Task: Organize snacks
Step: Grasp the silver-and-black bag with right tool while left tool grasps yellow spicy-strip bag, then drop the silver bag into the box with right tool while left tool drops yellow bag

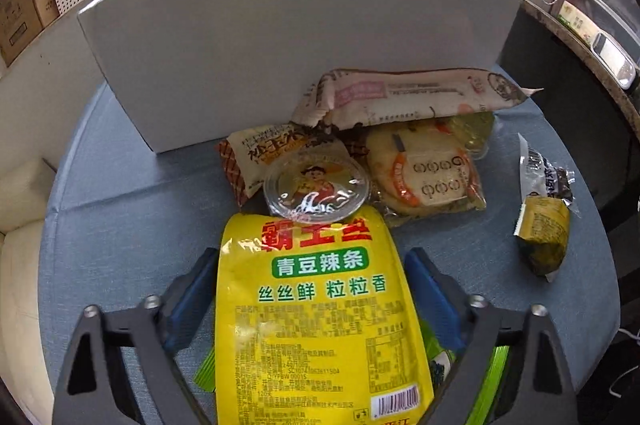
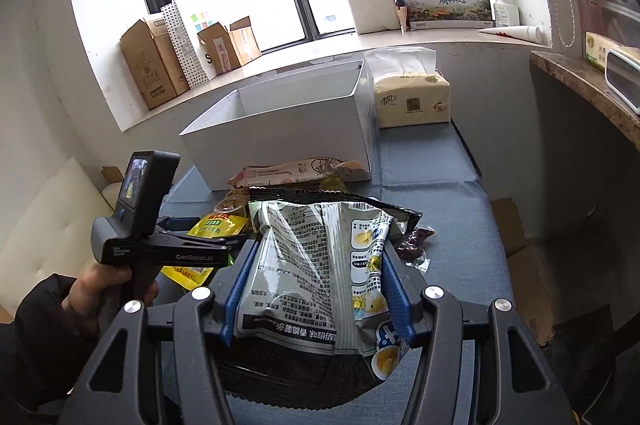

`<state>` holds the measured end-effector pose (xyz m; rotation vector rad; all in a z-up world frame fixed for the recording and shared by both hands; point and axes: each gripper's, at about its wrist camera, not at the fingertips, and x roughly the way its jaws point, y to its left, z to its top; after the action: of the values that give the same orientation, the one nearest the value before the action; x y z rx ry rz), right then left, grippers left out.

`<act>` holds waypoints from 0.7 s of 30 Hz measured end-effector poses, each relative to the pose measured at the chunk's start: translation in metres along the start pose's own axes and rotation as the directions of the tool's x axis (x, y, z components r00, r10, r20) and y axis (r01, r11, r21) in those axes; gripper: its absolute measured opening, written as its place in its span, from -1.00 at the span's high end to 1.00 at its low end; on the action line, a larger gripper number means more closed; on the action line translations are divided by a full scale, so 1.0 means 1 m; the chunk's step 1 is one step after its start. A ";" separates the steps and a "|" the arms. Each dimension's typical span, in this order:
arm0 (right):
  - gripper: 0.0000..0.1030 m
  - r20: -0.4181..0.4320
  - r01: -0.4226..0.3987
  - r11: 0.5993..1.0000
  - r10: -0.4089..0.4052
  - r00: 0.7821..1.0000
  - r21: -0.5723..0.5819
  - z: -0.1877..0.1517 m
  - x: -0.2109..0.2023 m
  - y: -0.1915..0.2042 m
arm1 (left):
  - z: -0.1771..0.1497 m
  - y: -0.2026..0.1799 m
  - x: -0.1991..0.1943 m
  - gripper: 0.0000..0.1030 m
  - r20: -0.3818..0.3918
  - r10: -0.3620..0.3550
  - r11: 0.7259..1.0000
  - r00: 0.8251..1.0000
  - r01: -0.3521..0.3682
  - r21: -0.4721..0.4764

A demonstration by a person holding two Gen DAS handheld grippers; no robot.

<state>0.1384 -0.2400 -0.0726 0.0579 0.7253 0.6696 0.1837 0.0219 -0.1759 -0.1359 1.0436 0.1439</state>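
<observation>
Yellow snack packet [image 1: 320, 309]: flat on the blue tablecloth [image 1: 120, 233], long axis running straight away from the left gripper [image 1: 312, 265], printed title end toward the white box [image 1: 280, 45]. Blue pads stand on either side of the packet, a gap showing at each edge; jaws apart, nothing clamped. A green packet [image 1: 488, 385] lies partly under the yellow one.

Beyond the yellow packet, left view: clear jelly cup [image 1: 316, 189], round cake pack [image 1: 428, 173], long pink-and-cream wrapper [image 1: 408, 95] leaning on the box wall, small yellow-green sachet [image 1: 544, 233] apart to the right.

Right view only: box is open-topped, interior bare where visible; tissue pack [image 2: 412, 97] beside it. Right gripper [image 2: 316, 261] is clamped on a silver-grey chip bag [image 2: 316, 265], held above the table, bag's long axis along the fingers, print reading upside down.

Left hand [image 2: 108, 289], dark sleeve, grips the handle; that gripper angles steeply down toward the table.
</observation>
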 end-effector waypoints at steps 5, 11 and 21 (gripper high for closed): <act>-0.21 -0.002 -0.006 1.000 0.006 1.000 0.009 -0.001 0.001 -0.001 | -0.004 0.007 -0.012 -0.52 0.015 -0.035 0.999 0.999 0.035 -0.018; -0.21 -0.010 -0.015 1.000 0.015 1.000 0.002 -0.001 0.004 0.001 | -0.019 0.020 -0.056 -0.44 0.092 -0.087 0.994 0.992 0.093 -0.056; -0.21 -0.030 -0.057 0.997 0.056 0.998 -0.043 0.004 0.015 0.021 | -0.040 0.038 -0.133 -0.41 0.219 -0.143 0.985 0.965 0.160 -0.063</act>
<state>0.1375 -0.2135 -0.0728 0.0292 0.7384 0.7409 0.0768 0.0444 -0.0827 -0.2670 0.8092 0.0593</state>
